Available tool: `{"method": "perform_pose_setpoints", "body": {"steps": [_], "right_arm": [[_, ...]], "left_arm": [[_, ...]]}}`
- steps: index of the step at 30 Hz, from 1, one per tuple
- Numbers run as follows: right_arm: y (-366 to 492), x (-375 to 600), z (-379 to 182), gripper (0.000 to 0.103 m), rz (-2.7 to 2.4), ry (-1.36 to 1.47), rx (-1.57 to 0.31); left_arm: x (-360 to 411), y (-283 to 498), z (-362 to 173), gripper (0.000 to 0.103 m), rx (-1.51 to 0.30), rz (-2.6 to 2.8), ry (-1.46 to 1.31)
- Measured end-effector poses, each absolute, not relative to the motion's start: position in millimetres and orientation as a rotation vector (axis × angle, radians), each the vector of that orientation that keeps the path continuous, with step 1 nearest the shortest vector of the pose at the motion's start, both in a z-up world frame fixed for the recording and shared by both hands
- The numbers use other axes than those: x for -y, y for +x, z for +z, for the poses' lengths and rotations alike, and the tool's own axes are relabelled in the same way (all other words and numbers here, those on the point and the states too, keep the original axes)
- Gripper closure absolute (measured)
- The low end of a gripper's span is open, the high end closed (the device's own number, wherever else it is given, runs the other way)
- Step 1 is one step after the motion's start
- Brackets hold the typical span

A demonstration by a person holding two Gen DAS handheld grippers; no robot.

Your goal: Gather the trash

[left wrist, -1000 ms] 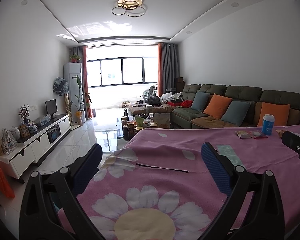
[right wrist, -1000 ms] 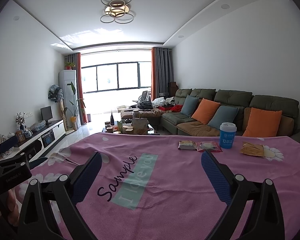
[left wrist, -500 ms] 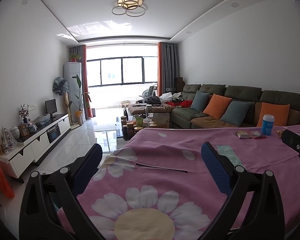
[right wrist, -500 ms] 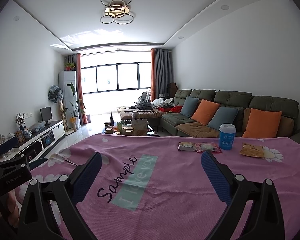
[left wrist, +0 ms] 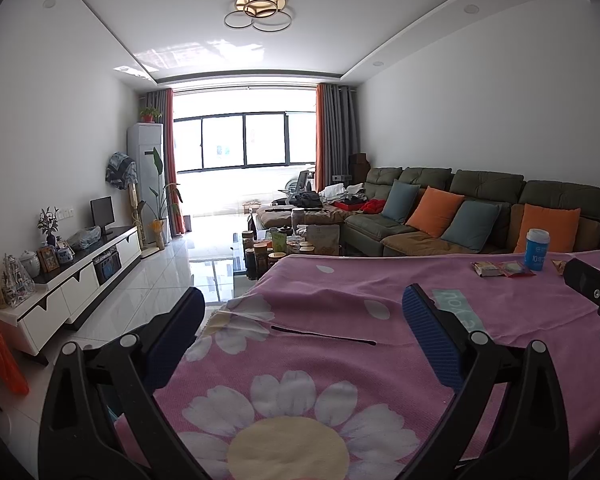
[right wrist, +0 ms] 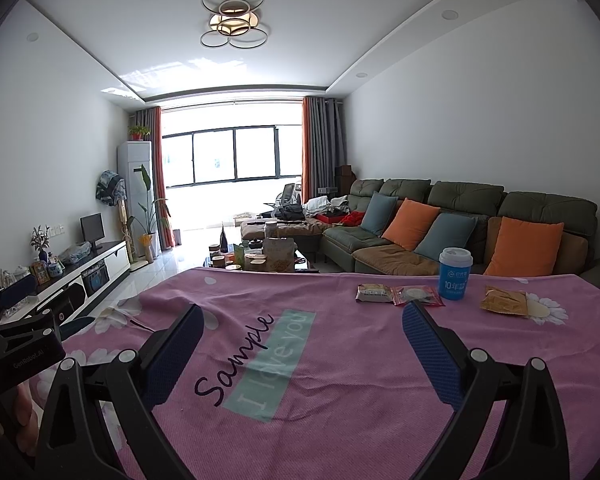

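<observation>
On the pink flowered tablecloth (right wrist: pixel 340 360) near the far right edge lie a tan snack wrapper (right wrist: pixel 373 293), a red wrapper (right wrist: pixel 417 295) and a yellow-brown packet (right wrist: pixel 504 300), with a blue paper cup (right wrist: pixel 455 274) standing upright between them. The same cup (left wrist: pixel 537 249) and wrappers (left wrist: pixel 500 269) show far right in the left wrist view. My right gripper (right wrist: pixel 300 316) hovers open over the cloth, well short of the trash. My left gripper (left wrist: pixel 300 308) is open above the cloth's left corner, empty. The right gripper's body (left wrist: pixel 592 284) shows at the left view's right edge.
A low coffee table (right wrist: pixel 260 258) crowded with jars and bags stands beyond the table's far edge. A green sofa (right wrist: pixel 440 220) with orange and blue cushions runs along the right wall. A white TV cabinet (left wrist: pixel 80 276) lines the left wall, and an orange bag (left wrist: pixel 0 356) hangs at left.
</observation>
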State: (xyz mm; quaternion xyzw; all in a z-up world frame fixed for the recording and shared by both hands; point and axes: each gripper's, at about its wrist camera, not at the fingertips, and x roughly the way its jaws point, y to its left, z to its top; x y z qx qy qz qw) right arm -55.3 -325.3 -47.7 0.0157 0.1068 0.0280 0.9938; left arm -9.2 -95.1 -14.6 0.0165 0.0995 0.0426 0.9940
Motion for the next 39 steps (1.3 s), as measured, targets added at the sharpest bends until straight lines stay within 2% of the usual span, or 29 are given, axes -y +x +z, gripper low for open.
{"method": "perform_pose_setpoints", "body": {"steps": [32,39], "right_arm": [[-56,327,-50,0.007,0.048,0.040,-0.212],[-47,347,-53,0.007,0.015,0.053,-0.261]], "left_arm": [[98,-4,-16,0.006,-0.230,0.065,0.040],[96,37,-19,0.006,-0.417,-0.020,0.019]]}}
